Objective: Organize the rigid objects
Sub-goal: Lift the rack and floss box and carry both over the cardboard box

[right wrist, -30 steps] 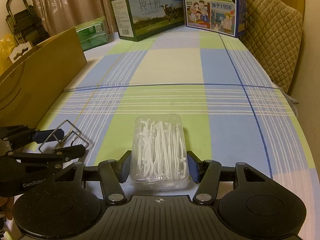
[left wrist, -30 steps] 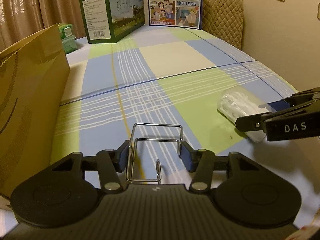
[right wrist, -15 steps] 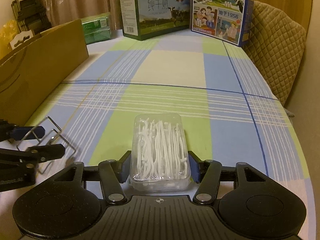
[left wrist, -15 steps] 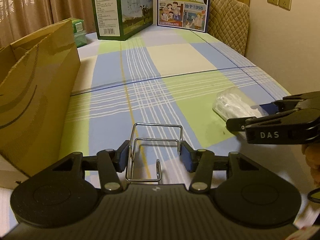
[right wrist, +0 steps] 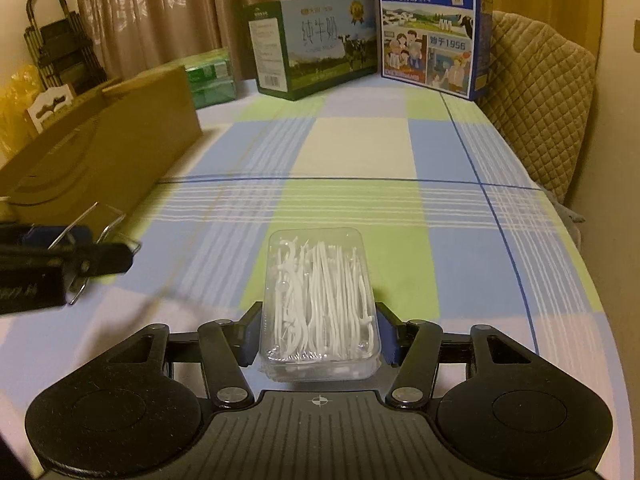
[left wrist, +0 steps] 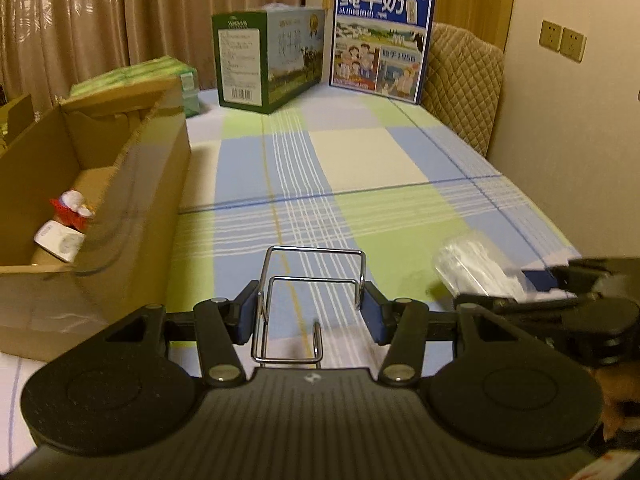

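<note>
Left wrist: left claw [left wrist: 310, 312] grips wire rack [left wrist: 312, 300], seemingly lifted.

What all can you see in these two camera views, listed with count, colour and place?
wire rack: one, silver metal, between the left jaws, above the table
floss pick box: one, clear with white picks, between the right jaws
cardboard box: one, brown, open, left side of table
small items: at least two, red and white, inside the cardboard box
green milk carton: one, far end of table
blue milk carton: one, far end, right of the green one
green packs: a stack, behind the cardboard box
tablecloth: one, blue, green and cream plaid
chair: one, tan quilted, far right
left gripper: black, shut on the wire rack
right gripper: black, shut on the floss pick box
</note>
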`<act>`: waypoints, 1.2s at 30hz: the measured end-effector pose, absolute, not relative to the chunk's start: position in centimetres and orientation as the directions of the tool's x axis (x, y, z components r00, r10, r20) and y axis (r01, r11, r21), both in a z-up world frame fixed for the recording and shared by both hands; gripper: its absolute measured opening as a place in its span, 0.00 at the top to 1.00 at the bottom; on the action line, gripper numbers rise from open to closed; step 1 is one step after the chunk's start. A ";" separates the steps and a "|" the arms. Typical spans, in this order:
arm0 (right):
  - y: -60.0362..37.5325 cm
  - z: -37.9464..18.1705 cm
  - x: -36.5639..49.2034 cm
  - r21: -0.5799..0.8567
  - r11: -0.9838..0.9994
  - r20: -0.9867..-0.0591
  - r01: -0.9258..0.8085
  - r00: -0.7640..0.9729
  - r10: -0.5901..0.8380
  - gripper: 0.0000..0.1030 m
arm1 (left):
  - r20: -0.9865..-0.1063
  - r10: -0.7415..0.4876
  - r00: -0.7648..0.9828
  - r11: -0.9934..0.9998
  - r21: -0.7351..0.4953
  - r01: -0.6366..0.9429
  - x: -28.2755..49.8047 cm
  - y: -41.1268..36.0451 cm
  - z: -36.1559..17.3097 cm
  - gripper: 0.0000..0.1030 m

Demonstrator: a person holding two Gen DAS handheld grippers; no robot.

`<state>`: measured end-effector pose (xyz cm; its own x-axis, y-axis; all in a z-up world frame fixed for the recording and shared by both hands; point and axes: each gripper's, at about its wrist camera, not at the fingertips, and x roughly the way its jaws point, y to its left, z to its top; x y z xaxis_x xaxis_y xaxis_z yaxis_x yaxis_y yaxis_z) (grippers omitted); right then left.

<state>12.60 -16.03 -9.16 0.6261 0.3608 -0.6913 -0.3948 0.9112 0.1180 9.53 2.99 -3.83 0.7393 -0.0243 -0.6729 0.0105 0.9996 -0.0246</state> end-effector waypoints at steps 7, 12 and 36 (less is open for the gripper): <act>-15.4 -4.9 8.4 0.124 0.907 -0.663 -0.402 0.647 0.377 0.48 | -0.649 -0.011 0.761 0.999 -0.036 -0.016 6.2 3.8 -0.5 0.54; -14.7 -2.5 6.2 0.137 0.905 -0.636 -0.402 0.665 0.391 0.48 | -0.628 -0.013 0.778 0.999 -0.036 -0.012 4.3 4.1 1.6 0.54; -12.5 0.7 2.8 0.133 0.877 -0.594 -0.462 0.671 0.444 0.48 | -0.587 0.001 0.809 0.999 -0.030 -0.023 0.3 5.8 4.9 0.54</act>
<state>2.79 -12.54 0.65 0.6709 0.4438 -0.5941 -0.4625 0.8767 0.1325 0.29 5.84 4.93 0.8095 0.0012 -0.5872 -0.0235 0.9993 -0.0304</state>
